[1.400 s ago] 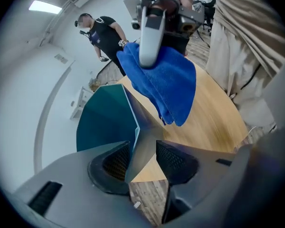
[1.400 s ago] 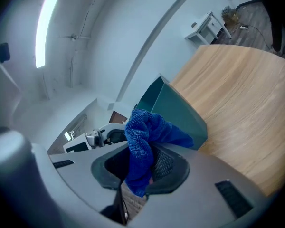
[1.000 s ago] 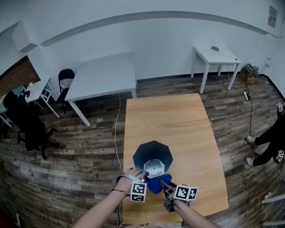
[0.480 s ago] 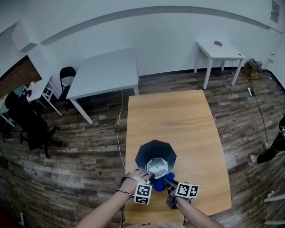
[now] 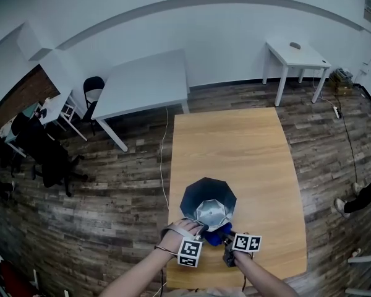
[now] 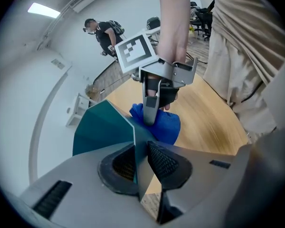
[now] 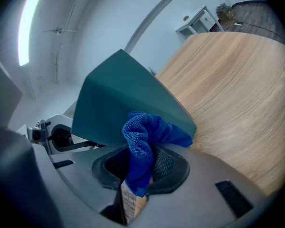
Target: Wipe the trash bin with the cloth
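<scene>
Cloth (image 7: 145,141), clamped in right gripper (image 7: 141,169), was lowered against trash bin (image 7: 118,99); left gripper (image 6: 140,163) was just closed on its rim; wiping judged barely started.

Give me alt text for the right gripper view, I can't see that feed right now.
The right gripper is shut on a bunched blue microfibre cloth, which lies against the outer wall of a dark teal faceted plastic trash bin. The bin stands on a light wooden table stretching away to the right.
</scene>
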Motion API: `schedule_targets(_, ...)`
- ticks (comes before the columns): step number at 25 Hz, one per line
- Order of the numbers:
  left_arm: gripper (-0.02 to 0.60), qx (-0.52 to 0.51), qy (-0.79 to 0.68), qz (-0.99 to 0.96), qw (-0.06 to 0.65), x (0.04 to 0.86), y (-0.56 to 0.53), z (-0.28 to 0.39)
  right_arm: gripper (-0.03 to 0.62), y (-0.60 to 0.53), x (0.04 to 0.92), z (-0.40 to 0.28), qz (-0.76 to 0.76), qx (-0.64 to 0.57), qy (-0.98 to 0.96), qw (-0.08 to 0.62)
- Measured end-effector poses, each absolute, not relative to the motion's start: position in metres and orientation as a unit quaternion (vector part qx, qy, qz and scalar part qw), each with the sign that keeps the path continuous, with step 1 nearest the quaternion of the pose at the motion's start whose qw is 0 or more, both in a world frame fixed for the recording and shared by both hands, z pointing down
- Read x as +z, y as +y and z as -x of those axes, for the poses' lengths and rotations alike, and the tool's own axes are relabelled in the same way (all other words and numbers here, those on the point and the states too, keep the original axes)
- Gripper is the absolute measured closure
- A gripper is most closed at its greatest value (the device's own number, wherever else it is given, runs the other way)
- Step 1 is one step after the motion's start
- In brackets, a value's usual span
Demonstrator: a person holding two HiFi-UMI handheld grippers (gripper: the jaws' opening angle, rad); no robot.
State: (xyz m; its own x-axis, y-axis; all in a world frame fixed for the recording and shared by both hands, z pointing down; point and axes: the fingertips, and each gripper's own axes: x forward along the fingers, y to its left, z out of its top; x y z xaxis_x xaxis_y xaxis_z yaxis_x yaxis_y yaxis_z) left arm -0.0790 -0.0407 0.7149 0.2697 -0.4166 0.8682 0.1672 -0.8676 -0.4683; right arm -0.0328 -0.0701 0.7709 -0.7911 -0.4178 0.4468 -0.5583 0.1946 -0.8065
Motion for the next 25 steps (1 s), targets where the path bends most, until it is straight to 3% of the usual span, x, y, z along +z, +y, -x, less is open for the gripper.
schedule_targets(16, 0.514, -0.59, 0.066, 0.772, 0.224, 0.716, -0.048, 0.075, 0.514, -0.099, 0.914, 0.039, -0.3, 0.537, -0.76, 0.21)
schedule_targets(25, 0.514, -0.59, 0.092, 0.773, 0.213, 0.716, -0.051, 0.073, 0.514, -0.098, 0.918, 0.031, -0.317, 0.544, -0.746, 0.216)
